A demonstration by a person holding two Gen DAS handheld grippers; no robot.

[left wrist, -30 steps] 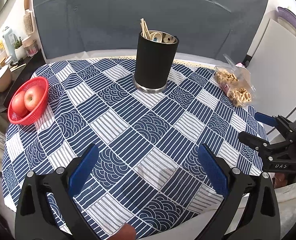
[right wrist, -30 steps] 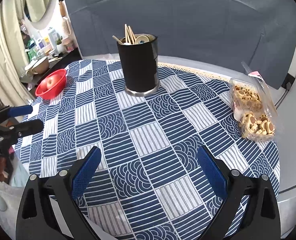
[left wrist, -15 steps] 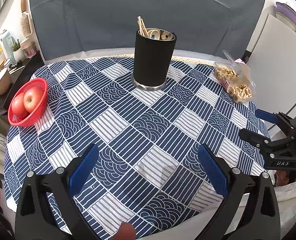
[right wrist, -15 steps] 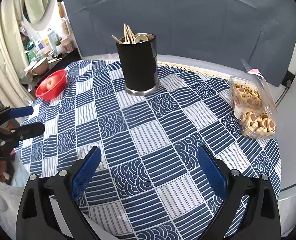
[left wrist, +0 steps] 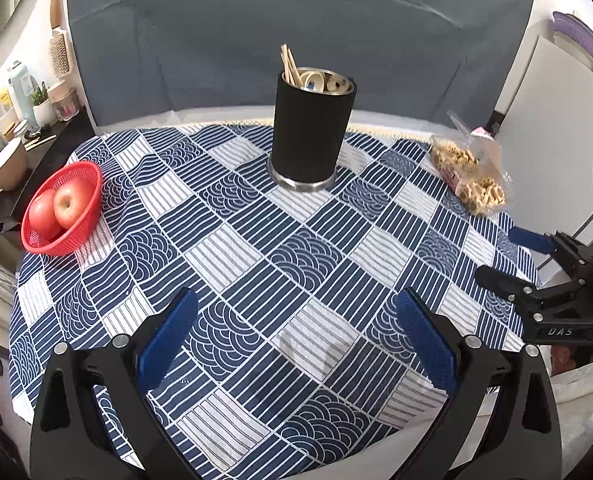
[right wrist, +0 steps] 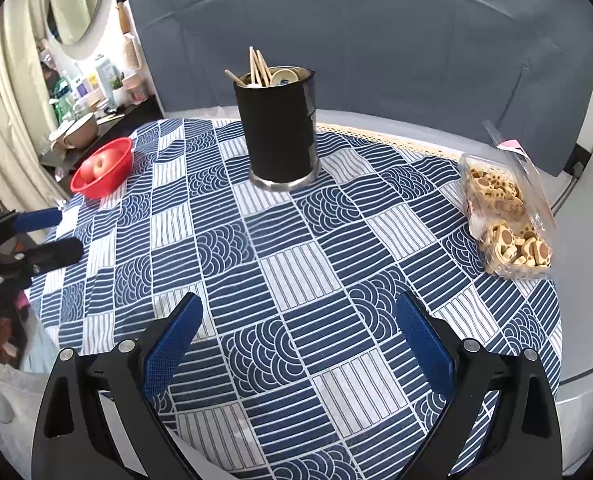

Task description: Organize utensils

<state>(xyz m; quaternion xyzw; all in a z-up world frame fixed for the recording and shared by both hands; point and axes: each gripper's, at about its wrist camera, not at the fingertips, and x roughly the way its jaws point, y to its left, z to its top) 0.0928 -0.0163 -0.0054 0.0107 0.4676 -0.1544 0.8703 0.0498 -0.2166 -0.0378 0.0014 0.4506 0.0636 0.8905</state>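
A black cylindrical utensil holder [left wrist: 311, 132] [right wrist: 278, 130] with a silver base stands upright at the far middle of the round table. Wooden chopsticks [left wrist: 289, 65] [right wrist: 257, 66] and pale spoon ends [left wrist: 314, 80] [right wrist: 285, 77] stick out of its top. My left gripper [left wrist: 296, 336] hovers open over the near edge of the blue-and-white cloth, empty. Likewise my right gripper [right wrist: 298, 338] is open and empty above the near cloth. In the left wrist view the right gripper [left wrist: 512, 256] shows at the right edge. The left gripper [right wrist: 52, 234] shows at the left edge of the right wrist view.
A red basket with apples [left wrist: 62, 210] [right wrist: 103, 166] sits at the table's left edge. A clear box of biscuits [left wrist: 470, 174] [right wrist: 504, 208] lies at the right. A grey backdrop [left wrist: 296, 32] stands behind the table. Cups and bottles [left wrist: 4, 120] crowd a side shelf at left.
Both grippers have drawn back and risen slightly, so the table looks a little farther away. Both stay open and empty. Nothing on the table has moved.
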